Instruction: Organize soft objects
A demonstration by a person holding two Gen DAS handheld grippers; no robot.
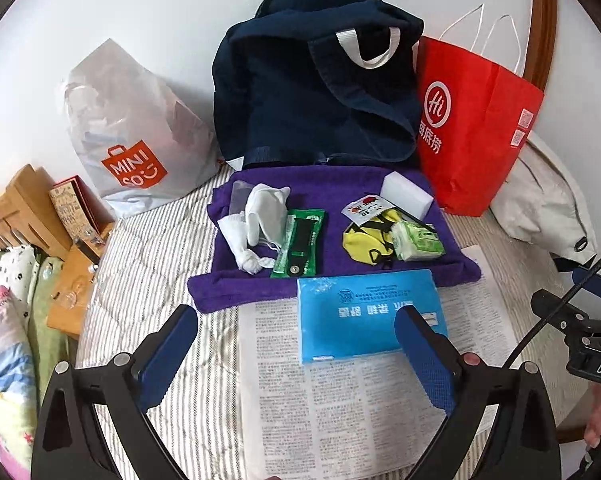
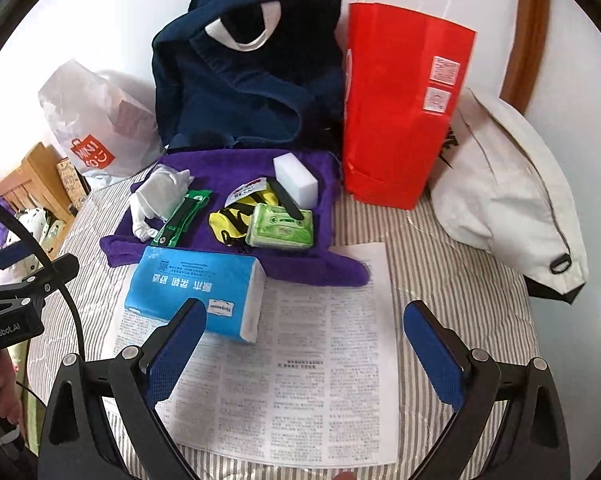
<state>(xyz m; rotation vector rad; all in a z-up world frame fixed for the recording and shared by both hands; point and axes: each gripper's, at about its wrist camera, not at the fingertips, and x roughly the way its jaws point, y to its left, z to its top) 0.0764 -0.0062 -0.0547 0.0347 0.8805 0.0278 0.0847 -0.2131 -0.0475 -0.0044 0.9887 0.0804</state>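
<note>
A: Fig. key, pls. Where do the grippers stand?

B: Left gripper (image 1: 296,354) hangs above the printed sheet (image 1: 380,412), jaws spread wide, nothing betw. them. The blue tissue pack (image 1: 364,312) shows past its right finger, but the pads don't press it. Right gripper (image 2: 326,354) also wide apart and empty, over the same sheet (image 2: 300,380); the tissue pack (image 2: 196,288) lies just beyond its left finger.

A: And the soft items?

B: All on a purple towel (image 1: 340,256) spread on the striped bedcover (image 1: 148,264). Left part of towel: white gloves (image 1: 260,216), w/ a green sachet (image 1: 300,240) beside them on the right; a black strap lies on the sachet. Right part: yellow-and-black pouch (image 1: 364,240), a green tissue packet (image 1: 418,242) touching it, and a white sponge block (image 1: 408,196) at the far side. The blue tissue pack sits at the towel's near edge, partly on the printed sheet.

A: Background?

B: Far side, against the wall, left to right: white shopping bag (image 1: 136,136), navy tote (image 1: 316,92), red paper bag (image 1: 476,128). A cream cloth bag (image 2: 500,196) lies at right, near the red bag (image 2: 400,108).
</note>
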